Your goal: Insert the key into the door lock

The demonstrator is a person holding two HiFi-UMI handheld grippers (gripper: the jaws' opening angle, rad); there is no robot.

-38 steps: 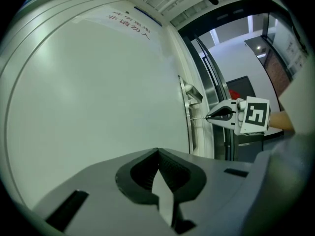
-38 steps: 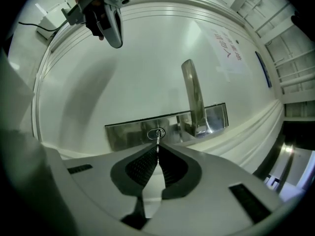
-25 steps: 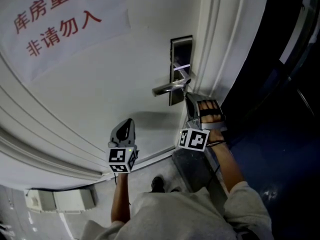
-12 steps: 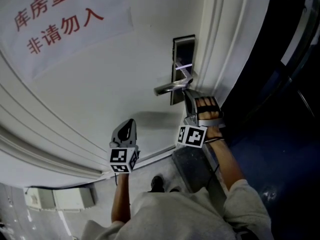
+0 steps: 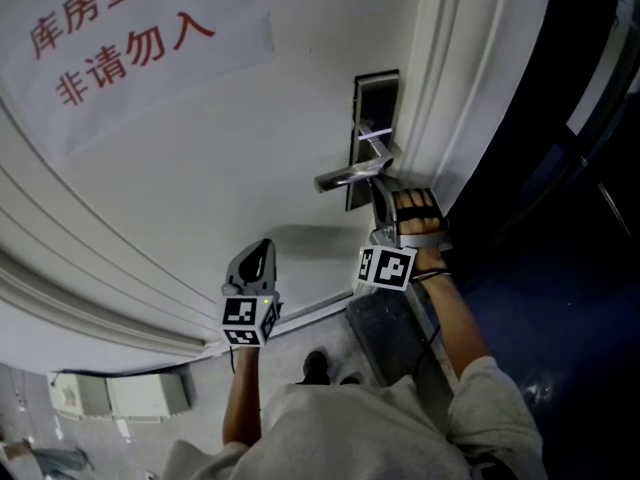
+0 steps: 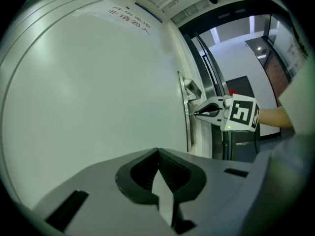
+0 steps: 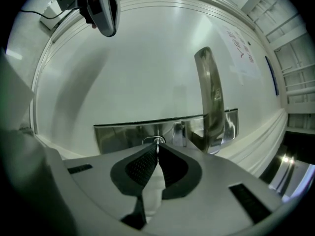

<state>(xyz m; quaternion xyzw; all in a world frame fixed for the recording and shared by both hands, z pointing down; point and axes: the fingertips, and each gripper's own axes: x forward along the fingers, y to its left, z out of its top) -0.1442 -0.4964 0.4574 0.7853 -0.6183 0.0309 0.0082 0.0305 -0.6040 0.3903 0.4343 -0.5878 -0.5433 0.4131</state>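
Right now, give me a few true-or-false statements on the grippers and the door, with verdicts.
The right gripper pinches the key against the lock plate, below the lever handle. True.
The left gripper grips the lever handle. False: it is shut on nothing, away from the door.
The sign on the door has blue characters. False: they are red.
The left gripper view shows the right gripper at the lock. True.

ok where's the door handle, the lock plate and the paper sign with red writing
door handle (image 5: pixel 350 175): head view, middle of the lever
lock plate (image 5: pixel 375 103): head view, bare upper part above the handle
paper sign (image 5: pixel 130 58): head view, middle, by the lower row of red writing
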